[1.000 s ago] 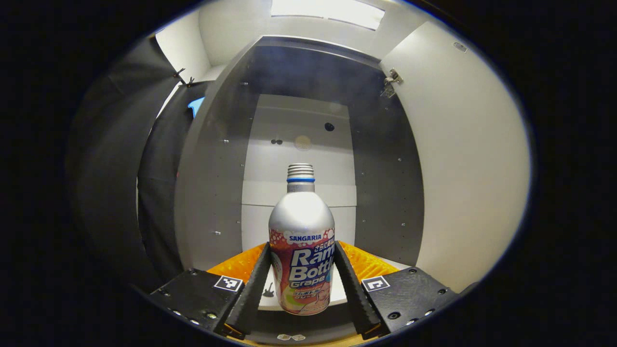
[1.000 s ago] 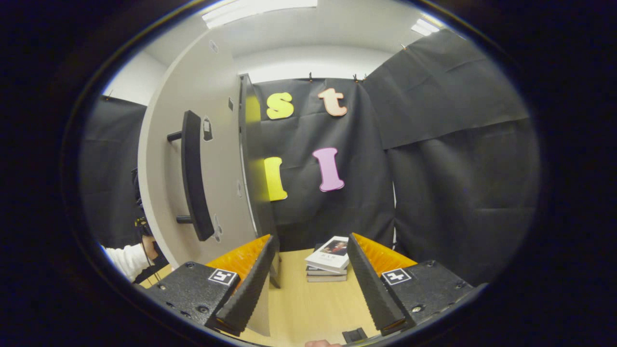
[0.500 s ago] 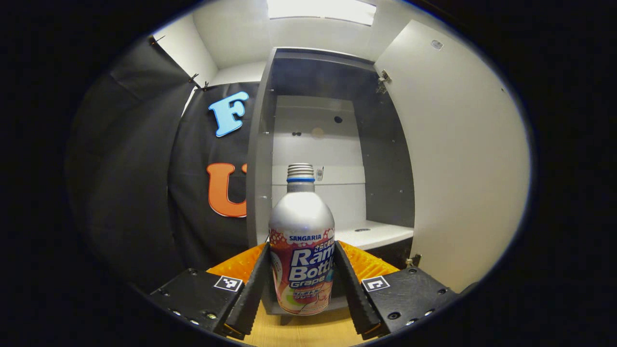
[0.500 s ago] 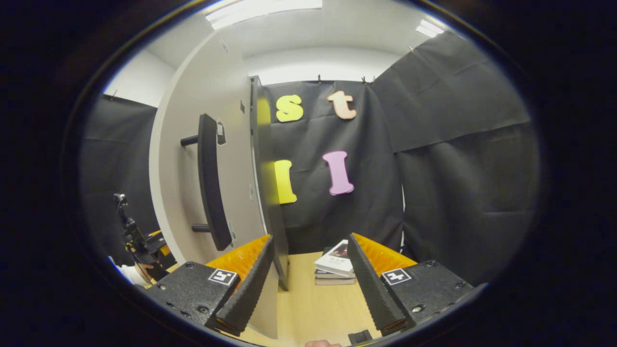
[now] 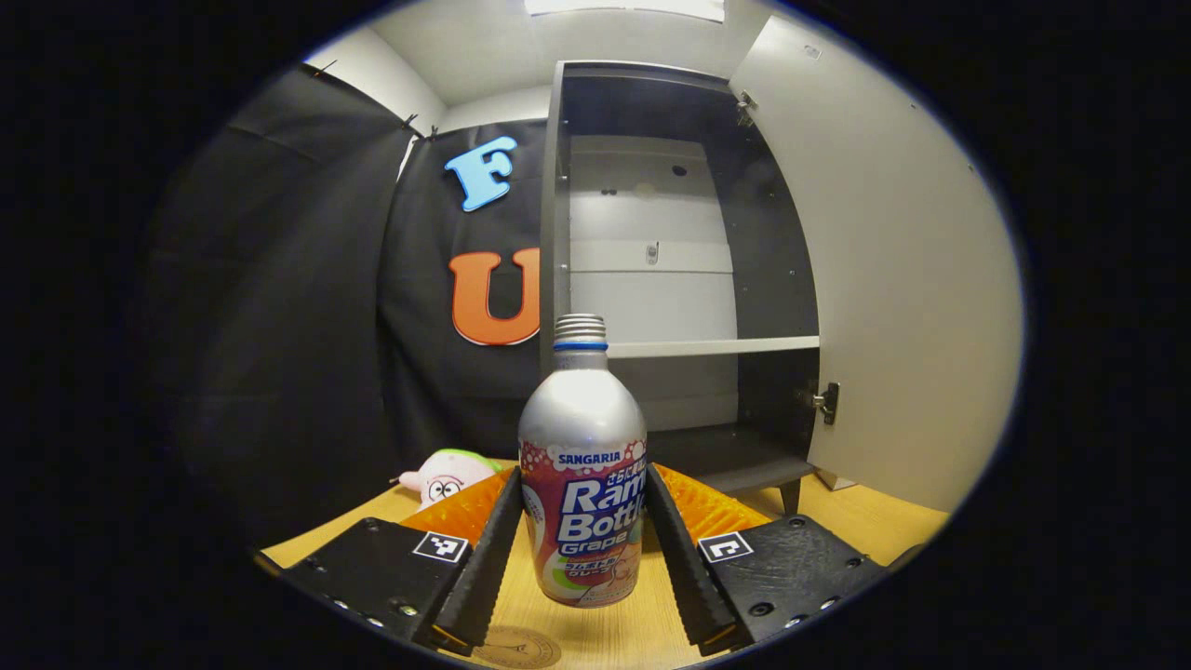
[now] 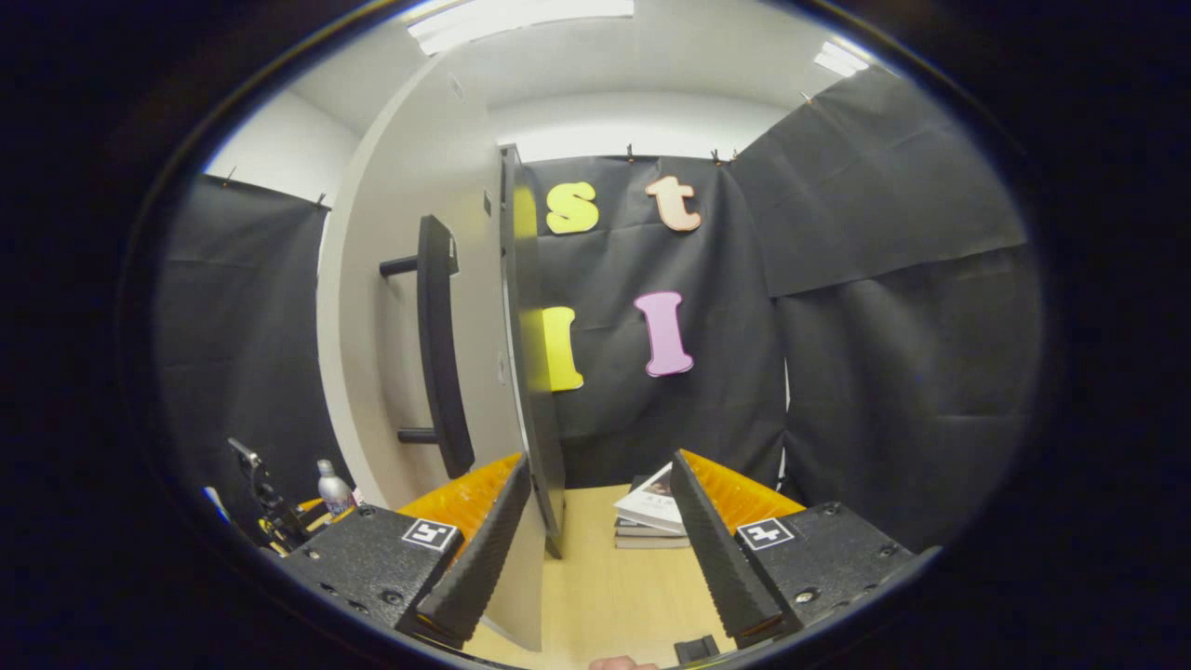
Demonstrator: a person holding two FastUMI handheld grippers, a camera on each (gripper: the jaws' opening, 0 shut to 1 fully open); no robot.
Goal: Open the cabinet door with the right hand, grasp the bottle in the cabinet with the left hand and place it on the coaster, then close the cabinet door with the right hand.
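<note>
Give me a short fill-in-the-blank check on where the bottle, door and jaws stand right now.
1. The left gripper has its jaws closed on the ____.
2. The cabinet door stands ____.
3. The right gripper has its jaws ____, gripping nothing.
4. The pile on the table beyond the right gripper is ____.

Missing words: bottle; open; open; books

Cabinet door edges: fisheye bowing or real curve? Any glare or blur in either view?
Left gripper view: cabinet door bows outward near the rim, fisheye; bottle sharp, soft sheen on its shoulder. Right gripper view: door and handle bow too; ceiling light blown out; books sharp.
</note>
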